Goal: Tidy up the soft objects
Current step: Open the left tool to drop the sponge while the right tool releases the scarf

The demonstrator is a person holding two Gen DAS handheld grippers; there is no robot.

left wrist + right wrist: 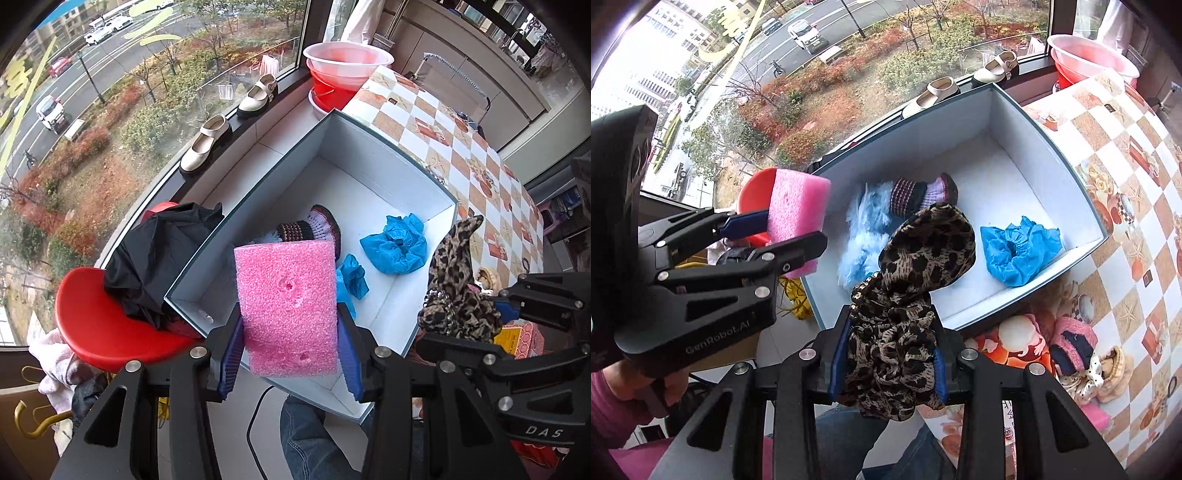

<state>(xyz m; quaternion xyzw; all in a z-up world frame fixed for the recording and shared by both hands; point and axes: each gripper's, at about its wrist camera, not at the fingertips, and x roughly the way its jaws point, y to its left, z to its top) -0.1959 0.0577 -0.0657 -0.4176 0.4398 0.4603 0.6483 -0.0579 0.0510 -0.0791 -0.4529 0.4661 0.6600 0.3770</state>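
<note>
My left gripper (290, 334) is shut on a pink foam block (288, 306), held over the near left edge of a white open box (369, 166); both also show in the right wrist view, gripper (786, 232) and block (796, 214). My right gripper (892, 354) is shut on a leopard-print cloth (916, 288), held above the box's near wall (1015, 295); the cloth shows in the left wrist view (454, 280). In the box lie a blue shoe cover (1019, 251), a knitted sock (919, 192) and a pale blue fluffy piece (864, 236).
A checked tablecloth (1126, 184) covers the table right of the box, with small soft toys (1082, 350) on it. A red stool (96, 325) with a black garment (159, 254) stands left of the box. Shoes (207, 147) line the window sill; red basins (340, 77) stand beyond.
</note>
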